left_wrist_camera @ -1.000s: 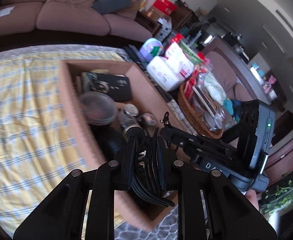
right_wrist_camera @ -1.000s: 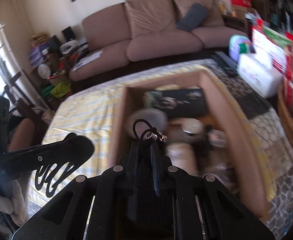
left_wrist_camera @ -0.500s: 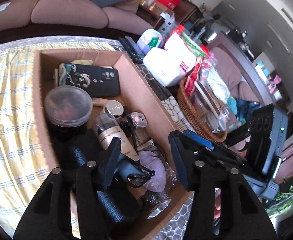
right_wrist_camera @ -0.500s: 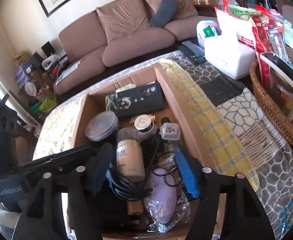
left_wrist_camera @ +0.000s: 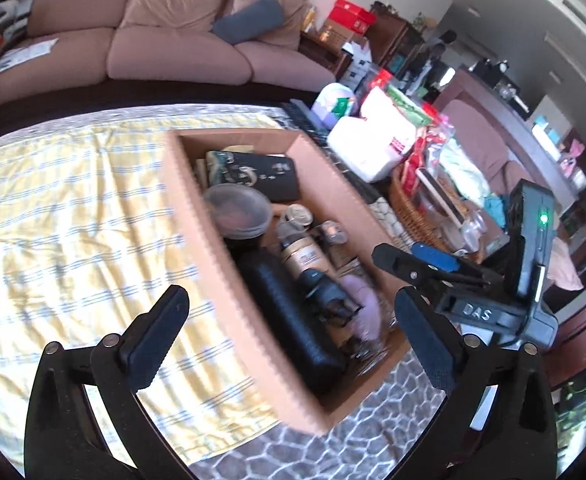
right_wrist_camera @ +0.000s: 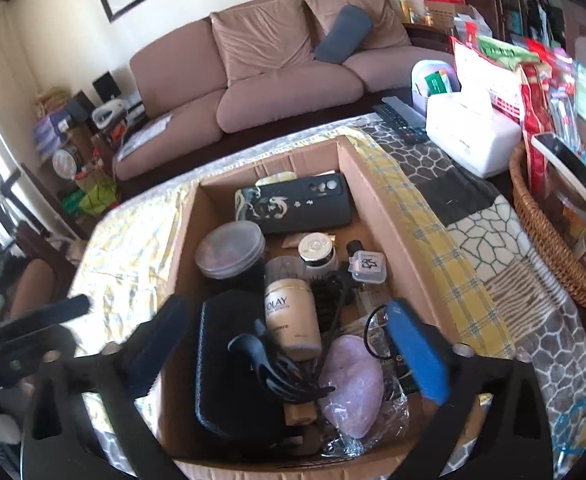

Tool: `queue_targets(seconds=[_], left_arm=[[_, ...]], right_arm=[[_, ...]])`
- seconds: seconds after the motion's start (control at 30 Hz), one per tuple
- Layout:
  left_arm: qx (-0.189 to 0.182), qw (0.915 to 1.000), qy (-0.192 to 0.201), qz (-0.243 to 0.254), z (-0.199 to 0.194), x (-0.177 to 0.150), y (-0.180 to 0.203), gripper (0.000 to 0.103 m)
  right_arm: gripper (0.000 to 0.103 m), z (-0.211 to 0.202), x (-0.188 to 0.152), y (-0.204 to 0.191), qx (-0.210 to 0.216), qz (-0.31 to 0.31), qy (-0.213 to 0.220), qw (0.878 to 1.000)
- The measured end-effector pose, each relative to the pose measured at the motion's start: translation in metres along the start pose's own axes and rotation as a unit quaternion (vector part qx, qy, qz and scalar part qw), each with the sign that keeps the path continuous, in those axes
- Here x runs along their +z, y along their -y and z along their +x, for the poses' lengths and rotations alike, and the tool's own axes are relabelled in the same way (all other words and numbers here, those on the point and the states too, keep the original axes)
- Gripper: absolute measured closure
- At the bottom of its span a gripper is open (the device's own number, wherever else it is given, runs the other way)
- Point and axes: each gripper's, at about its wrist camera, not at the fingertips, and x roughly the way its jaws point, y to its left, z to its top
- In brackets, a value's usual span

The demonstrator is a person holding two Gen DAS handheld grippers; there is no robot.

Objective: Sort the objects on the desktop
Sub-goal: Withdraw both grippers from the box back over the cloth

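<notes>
An open cardboard box stands on the table and holds several items. Among them are a black phone case, a clear-lidded jar, an Olay bottle, a long black case and a pink pouch in plastic. A black claw hair clip lies loose on top of them. My left gripper hovers over the box's near wall, jaws opening wide, gripping nothing. My right gripper hangs above the near end of the box, jaws also opening, its blue pad clear of the items.
A yellow checked cloth covers the table left of the box. To the right stand a wicker basket full of packets, a white tissue box and remotes. A pink sofa runs behind the table.
Both grippers went from shut to wide open. The left one let go of the black claw clip and the right one a black cord; both dropped into the box. The left hand drew back.
</notes>
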Motion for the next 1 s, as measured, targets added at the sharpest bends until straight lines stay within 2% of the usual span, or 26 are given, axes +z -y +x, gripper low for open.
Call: queue_targets(seconds=[0.13, 0.37, 0.57, 0.73, 1.0], left_arm=[[0.026, 0.9997, 0.004, -0.001, -0.016, -0.012, -0.008, 0.000], [0.084, 0.9963, 0.013, 0.007, -0.049, -0.034, -0.020, 0.000], [0.108, 0.9941, 0.013, -0.006, -0.070, -0.059, -0.036, 0.000], [0.127, 0.9917, 0.016, -0.013, -0.089, -0.084, -0.047, 0.000], [0.191, 0.9813, 0.027, -0.010, -0.109, -0.122, -0.061, 0.000]], right_arm=[[0.000, 0.004, -0.006, -0.008, -0.027, -0.016, -0.011, 0.999], [0.000, -0.003, -0.017, -0.031, -0.035, -0.051, -0.015, 0.998], [0.000, -0.010, -0.040, -0.057, -0.024, -0.068, -0.020, 0.997], [0.000, -0.028, -0.059, -0.083, -0.010, -0.082, -0.007, 0.997], [0.000, -0.043, -0.092, -0.111, -0.006, -0.089, 0.007, 0.996]])
